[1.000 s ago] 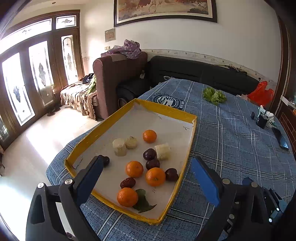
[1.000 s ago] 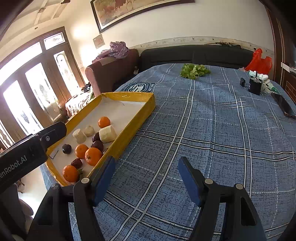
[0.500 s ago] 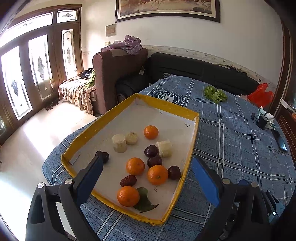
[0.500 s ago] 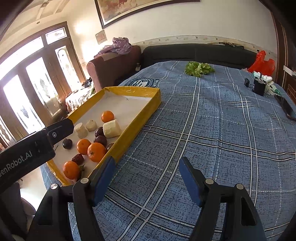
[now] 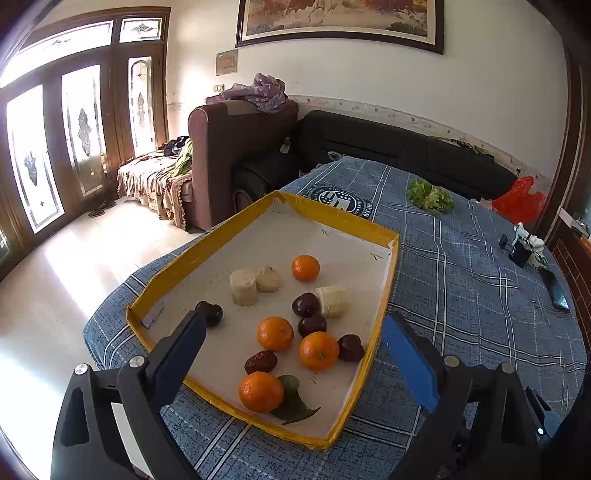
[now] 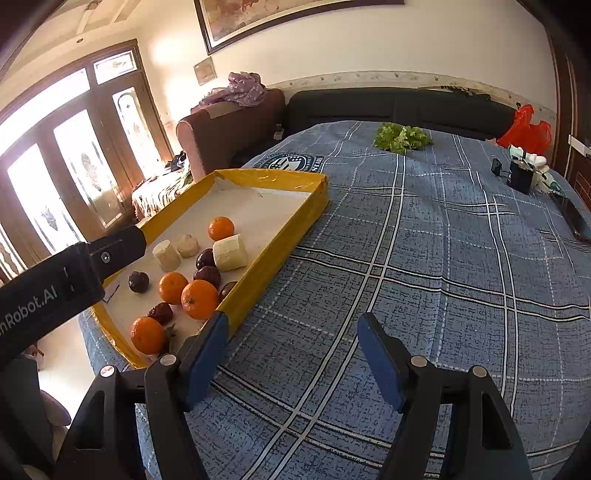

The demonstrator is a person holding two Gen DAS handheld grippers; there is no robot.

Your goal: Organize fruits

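Oranges (image 5: 275, 333) in yellow tray (image 5: 382, 308); both grippers agape, left gripper (image 5: 295, 356) marked "nRobot.AI".

Home living room, dark sofa (image 5: 399, 147), brown armchair (image 5: 236, 147), framed painting (image 5: 340, 18), glazed wooden doors (image 5: 74, 129)

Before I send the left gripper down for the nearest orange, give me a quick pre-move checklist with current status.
1. Left gripper open and empty: ok.
2. Right gripper open, empty, over the blue cloth outside the tray: ok.
3. Nearest orange in view, top unobstructed: ok.
4. Room around it: not ok, a leaf touches it and a dark red fruit lies close behind.
5. Sorting destination for oranges: cannot tell.
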